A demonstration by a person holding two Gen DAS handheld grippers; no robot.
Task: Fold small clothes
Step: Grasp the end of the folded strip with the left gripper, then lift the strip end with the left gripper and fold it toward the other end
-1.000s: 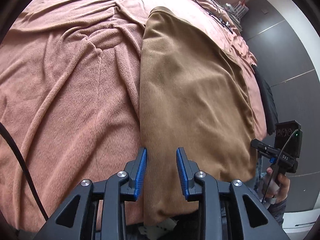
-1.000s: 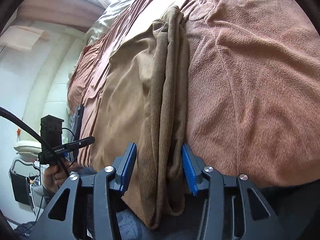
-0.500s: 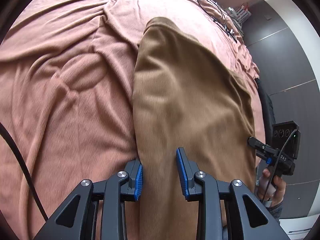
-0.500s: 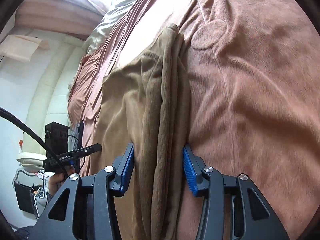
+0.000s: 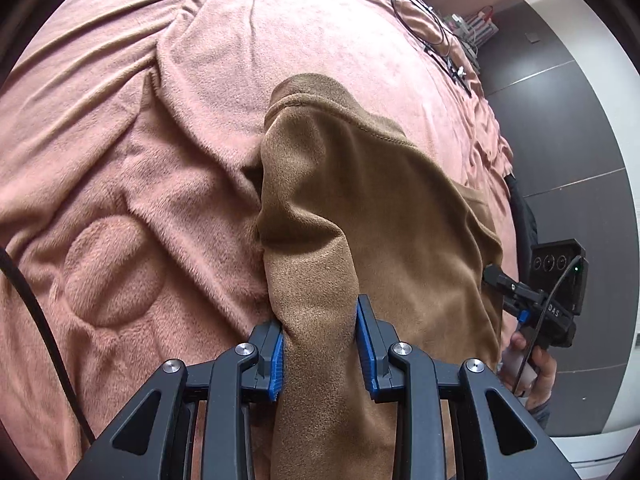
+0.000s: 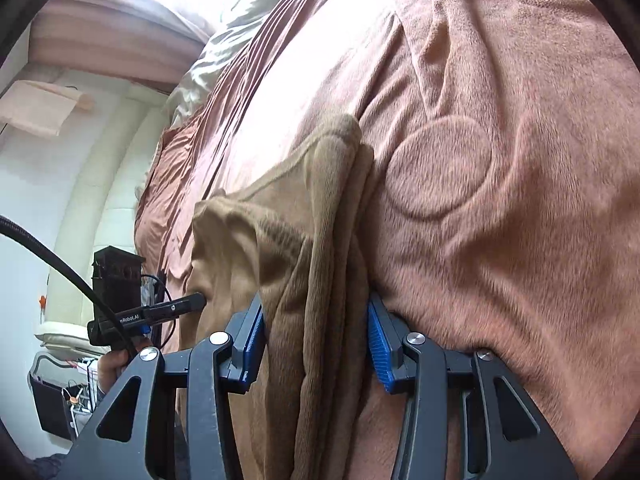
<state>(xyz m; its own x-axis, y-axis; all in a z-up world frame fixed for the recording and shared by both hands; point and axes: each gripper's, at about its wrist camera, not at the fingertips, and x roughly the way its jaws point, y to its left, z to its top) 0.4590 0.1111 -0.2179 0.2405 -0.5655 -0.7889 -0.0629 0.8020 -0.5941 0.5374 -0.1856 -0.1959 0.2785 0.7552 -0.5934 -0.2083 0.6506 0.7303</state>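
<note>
Left wrist view: left gripper [image 5: 319, 350] clamps one bunched edge of the brown garment [image 5: 384, 208] on the bed [image 5: 140, 200]; right gripper [image 6: 316, 344], just tightening, grasps the other. Advise carrying both edges level, laying the fold squarely, then releasing.

Open pink blanket [image 5: 120, 208] leftward, black cable [image 5: 432, 28] coiled at far edge

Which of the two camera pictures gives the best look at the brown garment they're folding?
The left wrist view: the brown garment spreads across the pink blanket, with its hem and far corner visible. The right wrist view shows mostly its bunched, layered edge running between the gripper's fingers.
</note>
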